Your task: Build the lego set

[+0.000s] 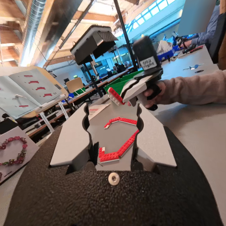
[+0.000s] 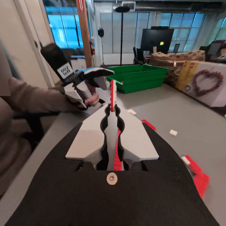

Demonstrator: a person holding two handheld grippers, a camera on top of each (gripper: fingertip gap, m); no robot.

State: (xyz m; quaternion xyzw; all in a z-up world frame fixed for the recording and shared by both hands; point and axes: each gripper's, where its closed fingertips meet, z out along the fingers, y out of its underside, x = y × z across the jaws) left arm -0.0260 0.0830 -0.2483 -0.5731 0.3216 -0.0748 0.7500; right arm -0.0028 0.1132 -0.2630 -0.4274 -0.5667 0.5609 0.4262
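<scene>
My right tongs (image 2: 112, 108) are clamped on a small red-and-white plate assembly (image 2: 113, 95), which stands upright out of the tips; from my own wrist view I see it edge-on only, red studded layer to the left, white layer to the right, so its outline is hard to judge there. The left wrist view shows the same piece (image 1: 115, 96) tilted in the air above the counter (image 1: 183, 128), with its white underside and red top both visible. My left tongs (image 1: 113, 122) stand wide apart with nothing between them, hovering over the partly built red frame (image 1: 121, 139) that lies flat on the counter: an angular, open outline of red plates on a thin white layer, with a gap on its left side. Its right edge is hidden behind my right-hand finger (image 1: 152, 140) in that view, and in the right wrist view only red slivers of it (image 2: 117, 152) show between and beside the fingers, blurred. A loose white piece (image 2: 173, 132) and another one (image 2: 131, 111) lie on the counter, too small to make out. A green bin (image 2: 137, 78) sits farther back, and a box with a heart wreath picture (image 2: 201, 83) stands at the right, cut off by the frame edge. An open instruction booklet (image 1: 31, 88) stands at the left, its pages blurred.
</scene>
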